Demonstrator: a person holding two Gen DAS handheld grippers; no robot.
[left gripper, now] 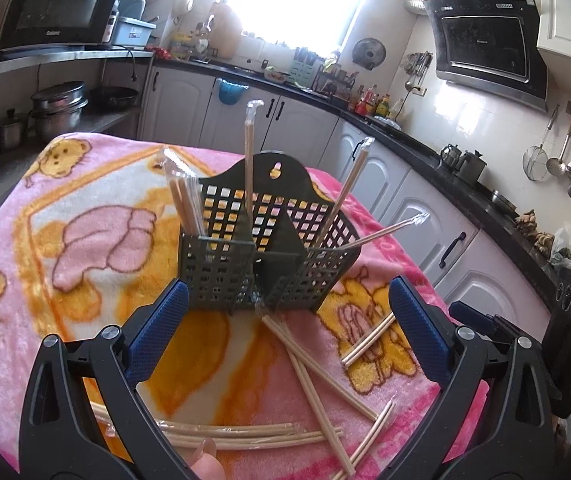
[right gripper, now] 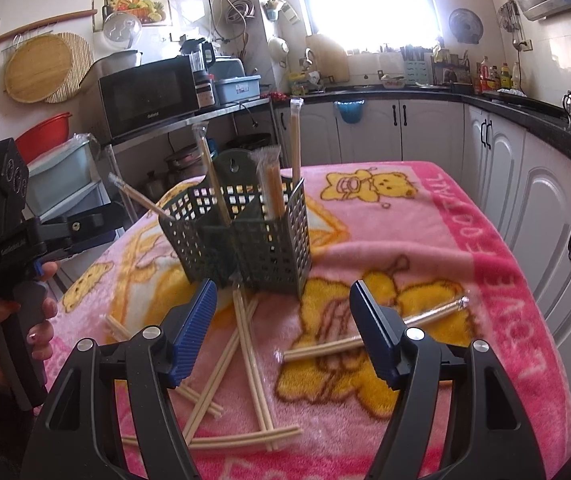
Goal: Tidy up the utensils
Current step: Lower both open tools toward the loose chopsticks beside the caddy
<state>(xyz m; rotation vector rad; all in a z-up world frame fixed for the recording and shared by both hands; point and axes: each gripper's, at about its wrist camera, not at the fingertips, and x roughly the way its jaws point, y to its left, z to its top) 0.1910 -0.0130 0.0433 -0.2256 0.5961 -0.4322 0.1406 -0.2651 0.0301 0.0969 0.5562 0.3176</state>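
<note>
Hovering spread and empty, both tools — left tool [left gripper: 285, 308], right tool [right gripper: 283, 316] — face the utensil basket [left gripper: 253, 248] amid scattered chopsticks [left gripper: 317, 372].

Chopsticks [left gripper: 317, 364] before basket [left gripper: 245, 264] on blanket [left gripper: 85, 240]

The lower ends of the wrapped chopsticks [left gripper: 250, 156] standing in the dark basket [left gripper: 221, 276] are hidden behind its mesh walls, so which compartment each sits in is hard to tell. Several loose chopstick pairs [left gripper: 245, 436] on the pink blanket [left gripper: 85, 208] pass under the left gripper's arms. In the right wrist view, the hand [right gripper: 1, 320] is cut off by the left edge.
</note>
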